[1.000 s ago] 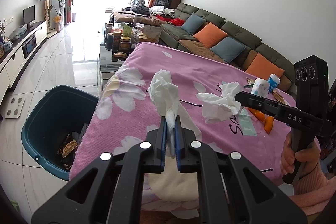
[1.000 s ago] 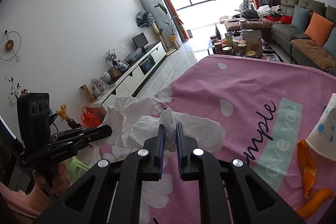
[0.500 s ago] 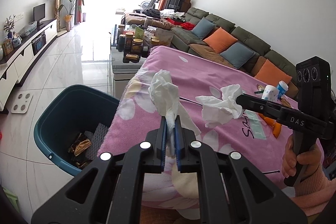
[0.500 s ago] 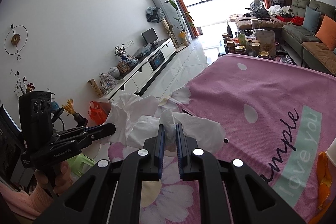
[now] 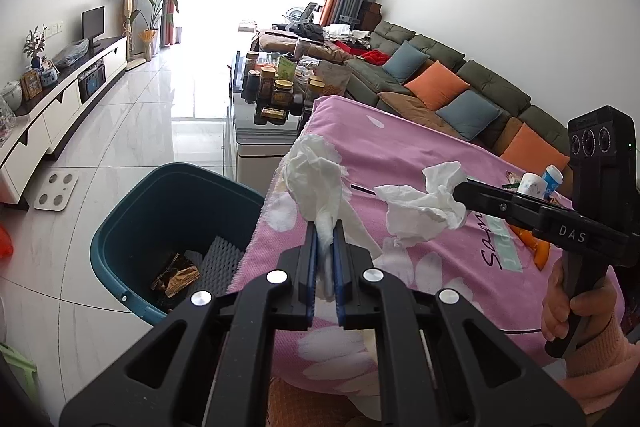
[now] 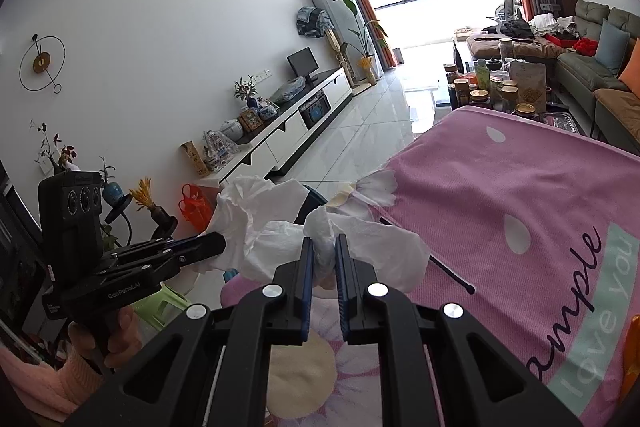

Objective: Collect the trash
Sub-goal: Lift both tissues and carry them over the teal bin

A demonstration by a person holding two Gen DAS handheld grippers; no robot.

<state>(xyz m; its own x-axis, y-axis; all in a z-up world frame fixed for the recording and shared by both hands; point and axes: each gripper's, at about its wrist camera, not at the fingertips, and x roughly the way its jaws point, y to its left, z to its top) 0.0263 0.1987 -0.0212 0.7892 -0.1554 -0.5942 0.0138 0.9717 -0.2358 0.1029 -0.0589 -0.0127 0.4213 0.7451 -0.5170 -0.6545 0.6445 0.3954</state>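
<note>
My left gripper [image 5: 325, 227] is shut on a crumpled white tissue [image 5: 314, 175], held above the left edge of the pink-covered table [image 5: 420, 147]. My right gripper [image 6: 322, 241] is shut on a second white tissue [image 6: 360, 239]; it also shows in the left wrist view [image 5: 424, 205] to the right of the first. A teal trash bin [image 5: 132, 223] with wrappers inside stands on the floor left of the table, below and left of both tissues. The left gripper's tissue [image 6: 256, 203] appears in the right wrist view.
Orange peel [image 5: 534, 247], a paper cup [image 5: 530, 185] and a small blue-capped bottle [image 5: 552, 177] lie at the table's right. A black cable [image 6: 432, 263] runs over the cloth. A glass coffee table with jars [image 5: 272, 87], a sofa [image 5: 460, 83] and a white TV cabinet [image 5: 60, 99] surround the area.
Both grippers have moved left with their tissues, toward the table's left edge. More of the teal bin and floor is now in view.
</note>
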